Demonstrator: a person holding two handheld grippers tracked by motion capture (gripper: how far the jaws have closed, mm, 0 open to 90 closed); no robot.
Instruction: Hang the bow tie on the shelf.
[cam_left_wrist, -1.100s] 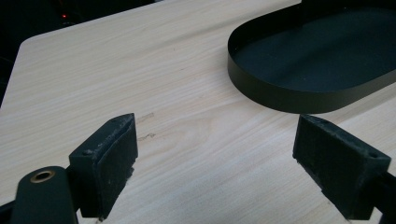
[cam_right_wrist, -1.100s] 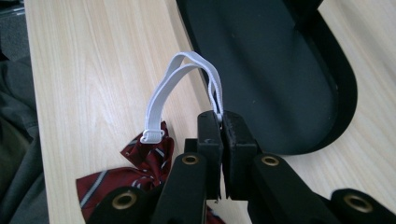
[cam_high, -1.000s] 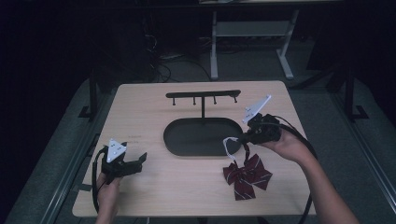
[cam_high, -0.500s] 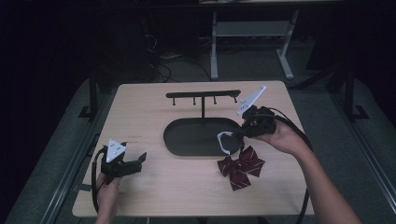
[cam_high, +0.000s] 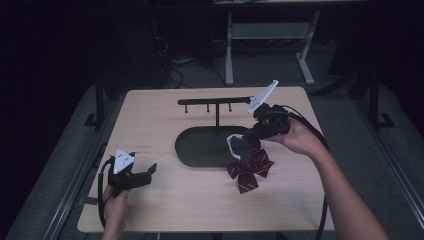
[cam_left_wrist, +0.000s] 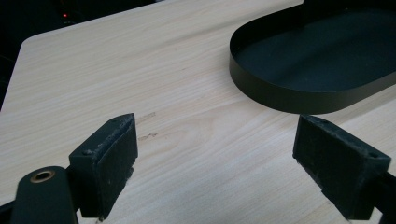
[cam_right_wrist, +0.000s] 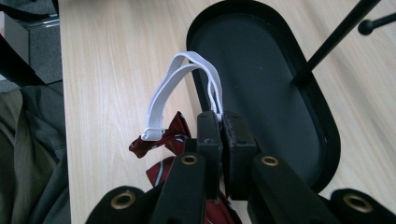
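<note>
Two jaws of the right gripper (cam_right_wrist: 219, 135) are pinched tight on the white strap (cam_right_wrist: 187, 88) of a dark red bow tie (cam_high: 248, 169), which hangs just below them, above the bench (cam_high: 150, 115) at the near rim of the black oval tray (cam_high: 200, 150). The left gripper (cam_left_wrist: 215, 163) has its jaws spread wide with nothing between them, the tray ahead of them.

Right gripper (cam_high: 250, 136) pinching white strap (cam_high: 233, 142), red bow tie (cam_high: 248, 170) apparently dangling beside black tray (cam_high: 192, 150)
</note>
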